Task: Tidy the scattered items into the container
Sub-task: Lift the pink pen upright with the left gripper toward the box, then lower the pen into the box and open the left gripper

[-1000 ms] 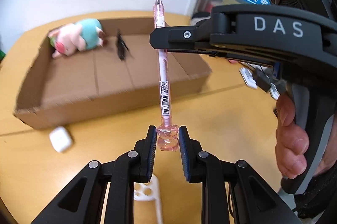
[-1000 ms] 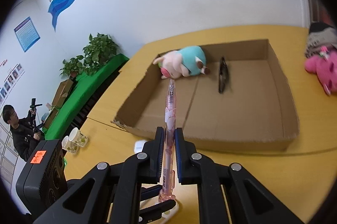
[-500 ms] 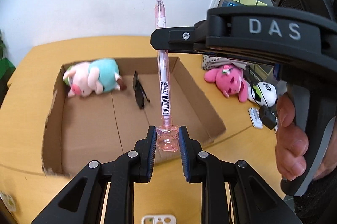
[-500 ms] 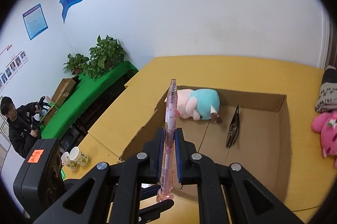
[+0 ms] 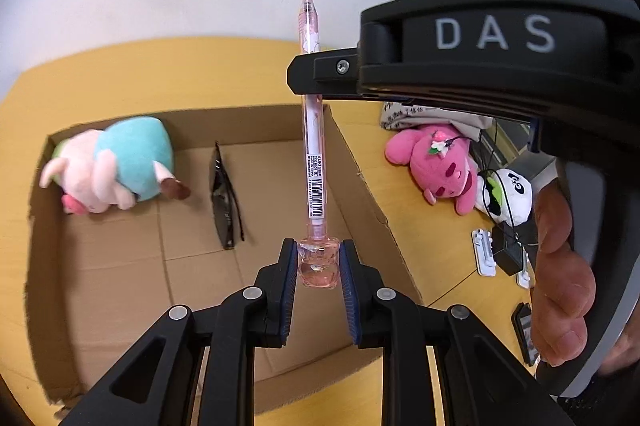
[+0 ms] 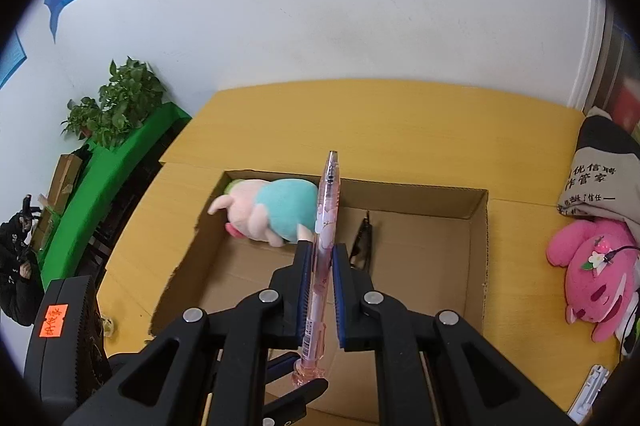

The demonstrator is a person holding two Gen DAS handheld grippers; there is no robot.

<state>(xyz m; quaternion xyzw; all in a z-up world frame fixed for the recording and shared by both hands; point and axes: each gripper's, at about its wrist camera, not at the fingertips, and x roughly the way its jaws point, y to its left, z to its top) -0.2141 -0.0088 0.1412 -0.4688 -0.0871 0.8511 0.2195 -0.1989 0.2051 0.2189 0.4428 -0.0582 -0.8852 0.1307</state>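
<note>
A pink transparent pen point(image 5: 313, 162) is held by both grippers over the open cardboard box point(image 5: 372, 194). My left gripper point(image 5: 319, 268) is shut on the pen's thick pink end cap. My right gripper point(image 6: 321, 266) is shut on the pen's barrel point(image 6: 326, 226); in the left wrist view its finger point(image 5: 324, 76) crosses the pen from the right. Inside the box lie a pink-and-teal plush pig point(image 5: 116, 166) and black sunglasses point(image 5: 224, 198). The box point(image 6: 478, 246) also shows in the right wrist view with the pig point(image 6: 276, 212) and sunglasses point(image 6: 362, 242).
On the yellow table point(image 5: 132, 78) right of the box lie a pink plush rabbit point(image 5: 438, 166), a white panda toy point(image 5: 510, 198), a grey printed bag point(image 6: 600, 182), white clips point(image 5: 484, 252) and a phone point(image 5: 524, 330). A green bench with a plant point(image 6: 116, 106) stands far left.
Both grippers, still holding the pen, have moved forward over the box; the box and its contents now look nearer and lie directly under the pen.
</note>
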